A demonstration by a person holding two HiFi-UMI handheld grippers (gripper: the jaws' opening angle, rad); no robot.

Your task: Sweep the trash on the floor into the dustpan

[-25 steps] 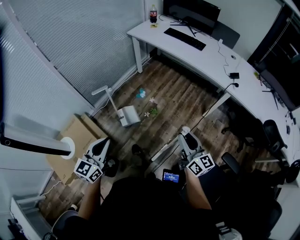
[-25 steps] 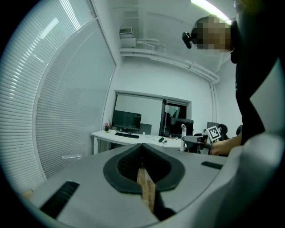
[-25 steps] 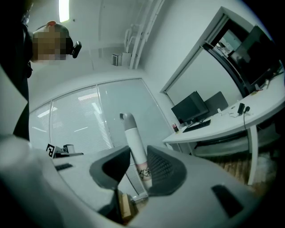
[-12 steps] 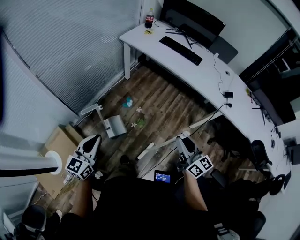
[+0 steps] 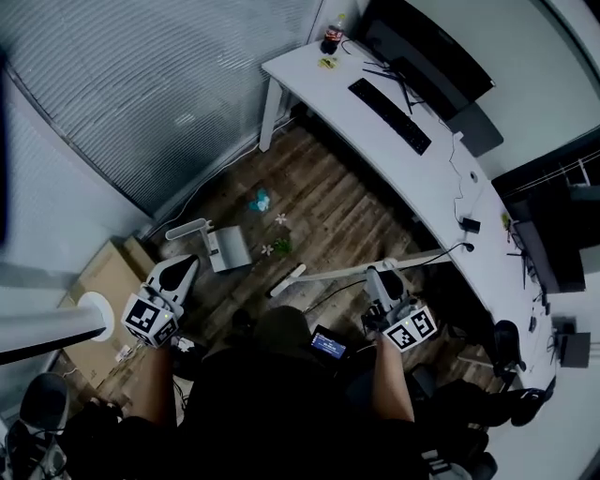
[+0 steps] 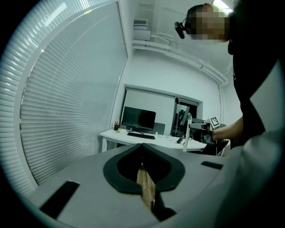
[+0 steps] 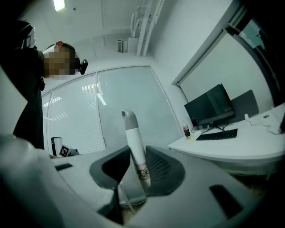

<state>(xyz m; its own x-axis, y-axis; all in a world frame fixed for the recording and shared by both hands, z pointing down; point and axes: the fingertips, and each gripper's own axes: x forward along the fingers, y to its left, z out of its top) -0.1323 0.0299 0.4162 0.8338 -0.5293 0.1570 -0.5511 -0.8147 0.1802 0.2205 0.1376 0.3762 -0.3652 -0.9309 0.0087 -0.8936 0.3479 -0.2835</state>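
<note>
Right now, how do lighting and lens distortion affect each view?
Head view: dim, bluish, the long white desk bowed by the wide lens. Left gripper view: grey slatted window blinds curve strongly, black vignette at corners. Right gripper view: bright ceiling light top left, white broom handle sharp.

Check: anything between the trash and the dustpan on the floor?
Nothing visible. In the head view the trash lies on the wooden floor just right of the dustpan, only boards between. The broom in the right gripper sits nearer the person, off that line.
</note>
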